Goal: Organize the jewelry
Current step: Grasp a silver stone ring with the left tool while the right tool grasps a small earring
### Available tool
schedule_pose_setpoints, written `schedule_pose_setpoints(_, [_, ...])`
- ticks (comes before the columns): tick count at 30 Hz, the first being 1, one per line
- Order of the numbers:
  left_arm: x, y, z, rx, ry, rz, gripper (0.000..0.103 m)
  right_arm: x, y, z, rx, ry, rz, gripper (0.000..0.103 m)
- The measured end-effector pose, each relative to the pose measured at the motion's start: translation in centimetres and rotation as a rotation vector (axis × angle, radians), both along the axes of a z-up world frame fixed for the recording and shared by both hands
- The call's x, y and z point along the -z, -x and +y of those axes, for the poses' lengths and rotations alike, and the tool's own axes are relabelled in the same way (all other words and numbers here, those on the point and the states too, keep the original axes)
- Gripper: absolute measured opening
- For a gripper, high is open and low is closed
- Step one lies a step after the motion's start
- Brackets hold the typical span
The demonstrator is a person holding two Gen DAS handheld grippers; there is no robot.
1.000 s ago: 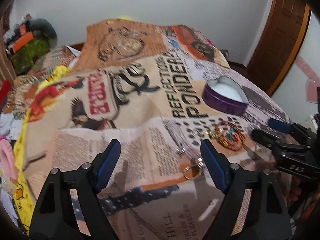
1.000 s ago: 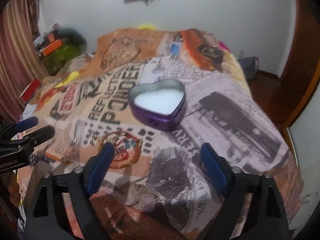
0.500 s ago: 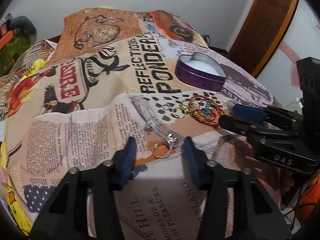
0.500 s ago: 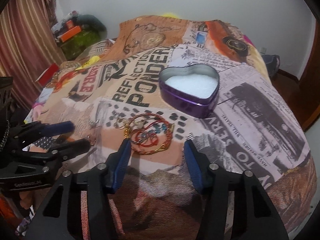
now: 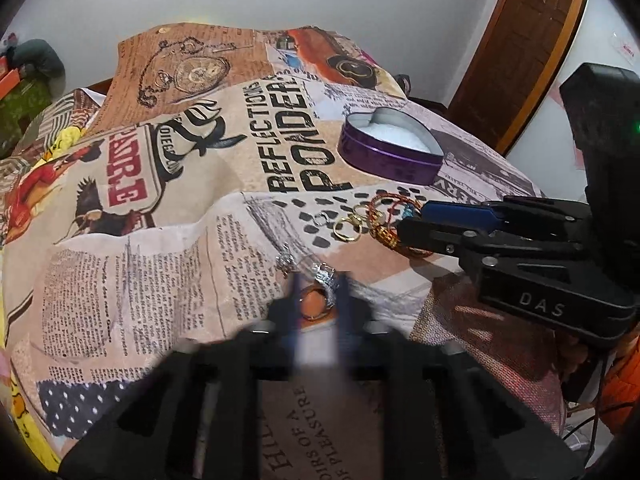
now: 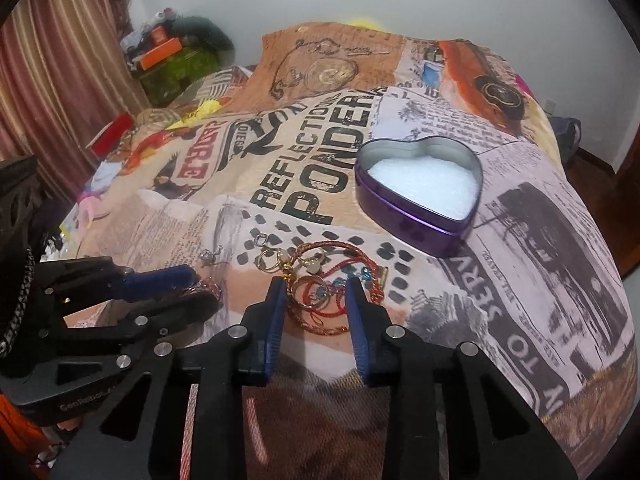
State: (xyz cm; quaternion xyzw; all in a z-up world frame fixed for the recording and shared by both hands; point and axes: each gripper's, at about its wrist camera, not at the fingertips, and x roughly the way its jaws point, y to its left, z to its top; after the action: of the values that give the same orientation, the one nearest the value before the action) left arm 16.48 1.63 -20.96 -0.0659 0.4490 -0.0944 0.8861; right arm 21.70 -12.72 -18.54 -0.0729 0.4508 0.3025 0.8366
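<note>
A purple heart-shaped tin (image 6: 420,196) with white lining lies open on the printed bedspread; it also shows in the left wrist view (image 5: 390,148). Near it lie gold rings (image 6: 272,258), a red and gold bracelet bundle (image 6: 328,292) and a small silver piece (image 6: 208,256). My left gripper (image 5: 318,294) is blurred, its jaws nearly closed around a silver ring with a stone (image 5: 316,298) on the cloth. My right gripper (image 6: 316,296) has its blue fingers (image 6: 276,320) straddling the bracelet bundle, partly closed, apart from it.
The bedspread (image 6: 280,168) covers a bed with a drop at the right edge. Clutter and boxes (image 6: 168,56) sit at the far left by a curtain. A wooden door (image 5: 520,40) stands at the right.
Both grippers have moved forward and down to the jewelry and narrowed their jaws. The left closed in around the silver ring; the right came over the bracelet bundle.
</note>
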Motion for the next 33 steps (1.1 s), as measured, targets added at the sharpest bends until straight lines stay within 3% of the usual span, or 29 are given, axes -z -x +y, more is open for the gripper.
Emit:
schedule_pose_setpoints(12, [0.5,-0.5,0.3,0.000,0.025,0.020,0.009,0.6,-0.2,1.1,-0.055,0.053,0.007,0.025])
schedule_pose_setpoints(15, [0.5,-0.6,0.2,0.002,0.026,0.026,0.010,0.7,-0.2,1.3,-0.062,0.061,0.003,0.019])
schedule_pose_setpoints(17, [0.4,-0.6,0.0,0.006,0.017,0.026,0.013,0.8,-0.3,1.2,-0.055,0.071,0.001,0.008])
schedule_pose_setpoints(21, [0.3,-0.5,-0.4,0.019,0.000,0.024,0.022,0.7,-0.4,1.0,-0.040,0.058,0.014,0.008])
schedule_pose_setpoints(26, [0.3,-0.6,-0.5,0.012,-0.013,0.015,0.021,-0.1,0.1,0.4,-0.026,0.046,-0.012,0.006])
schedule_pose_setpoints(29, [0.3,-0.6,-0.3,-0.010,-0.034,0.008,0.010,-0.7,0.3,0.0,-0.016,0.032,-0.026,0.006])
schedule_pose_setpoints(33, [0.1,-0.3,0.1,-0.027,-0.038,-0.005,0.009,-1.3,0.5,-0.2,-0.019,0.007,-0.013,0.006])
